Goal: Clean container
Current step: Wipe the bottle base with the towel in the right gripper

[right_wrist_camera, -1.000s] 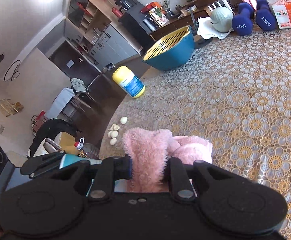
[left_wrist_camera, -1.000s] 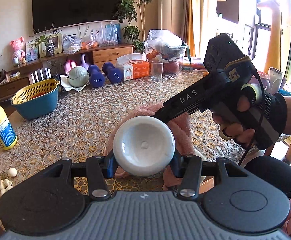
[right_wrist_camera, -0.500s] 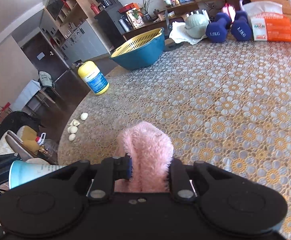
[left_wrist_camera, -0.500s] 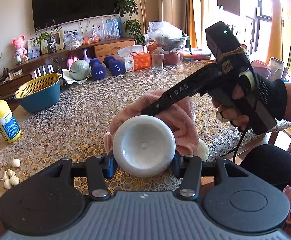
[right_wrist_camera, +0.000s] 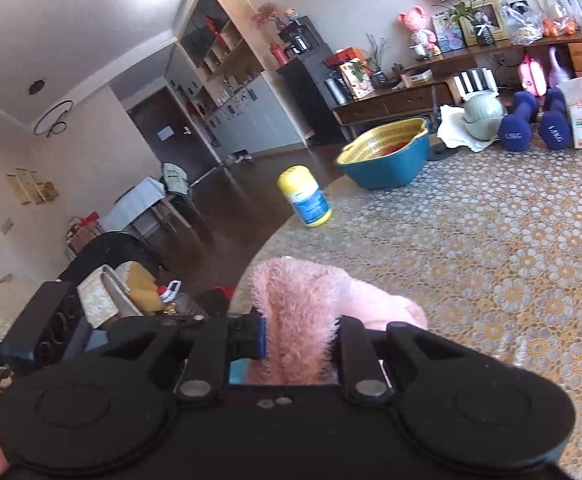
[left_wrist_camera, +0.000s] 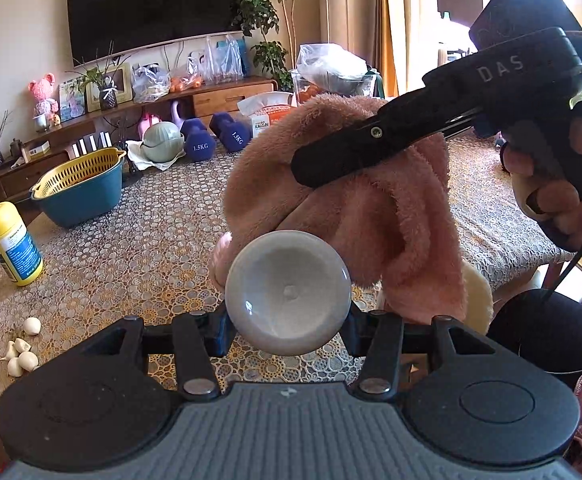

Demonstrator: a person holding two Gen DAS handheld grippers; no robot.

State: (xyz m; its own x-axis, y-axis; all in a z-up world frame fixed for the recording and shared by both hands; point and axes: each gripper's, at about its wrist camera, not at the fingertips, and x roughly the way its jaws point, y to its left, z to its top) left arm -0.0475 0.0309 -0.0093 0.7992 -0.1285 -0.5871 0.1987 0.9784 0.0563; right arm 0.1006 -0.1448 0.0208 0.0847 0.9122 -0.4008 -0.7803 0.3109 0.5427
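My left gripper is shut on a small white round container, held with its pale rounded face toward the camera. Above and behind it hangs a fluffy pink cloth, lifted off the table. In the left wrist view the right gripper comes in from the upper right, held by a gloved hand, and is shut on that cloth. In the right wrist view the pink cloth fills the gap between the right gripper's fingers. The container does not show there.
On the lace-covered table stand a yellow bottle, a blue bowl with a yellow strainer, blue dumbbells and a tissue box. Garlic cloves lie near the left edge. A dark-clad knee sits at the right.
The right gripper has risen with the pink cloth, lifting it from beside the container to above and behind it. The left gripper holds the container in the same spot.
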